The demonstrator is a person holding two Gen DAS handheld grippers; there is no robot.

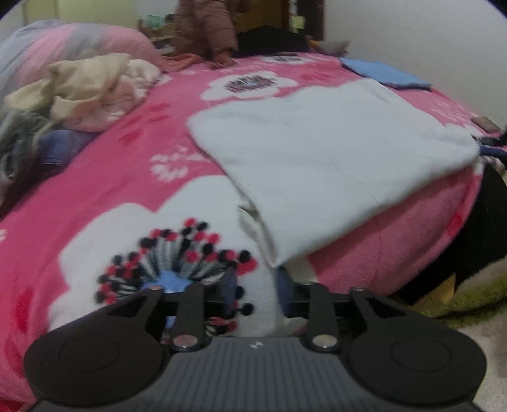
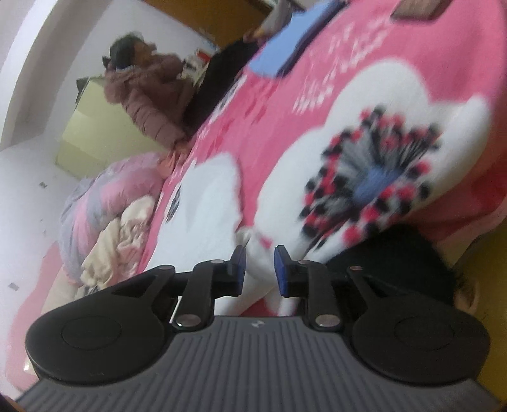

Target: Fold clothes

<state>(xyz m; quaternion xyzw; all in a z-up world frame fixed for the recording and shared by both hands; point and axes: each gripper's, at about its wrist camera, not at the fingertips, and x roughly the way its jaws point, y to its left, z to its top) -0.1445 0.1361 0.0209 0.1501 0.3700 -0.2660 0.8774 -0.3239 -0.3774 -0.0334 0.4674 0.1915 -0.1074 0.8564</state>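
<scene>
A white garment [image 1: 332, 152] lies folded flat on the pink flowered blanket [image 1: 158, 158] of a bed. Its near corner ends just ahead of my left gripper [image 1: 256, 279]. That gripper is open over a white flower patch, with nothing between its blue pads [image 1: 231, 286]. The right wrist view is rolled sideways. There my right gripper [image 2: 259, 253] stands low over the blanket [image 2: 348, 95] near the bed's edge, its jaws a little apart. A bit of white cloth [image 2: 252, 237] shows at and between its blue pads [image 2: 239, 269]. I see no pad pressing on it.
A heap of unfolded clothes [image 1: 88, 88] lies at the left, with a pink duvet [image 1: 63, 41] behind it. A folded blue item [image 1: 386, 74] sits at the far right. A person in a pink padded jacket [image 1: 206, 28] leans on the far side. Dark fabric [image 1: 475, 237] hangs below the right edge.
</scene>
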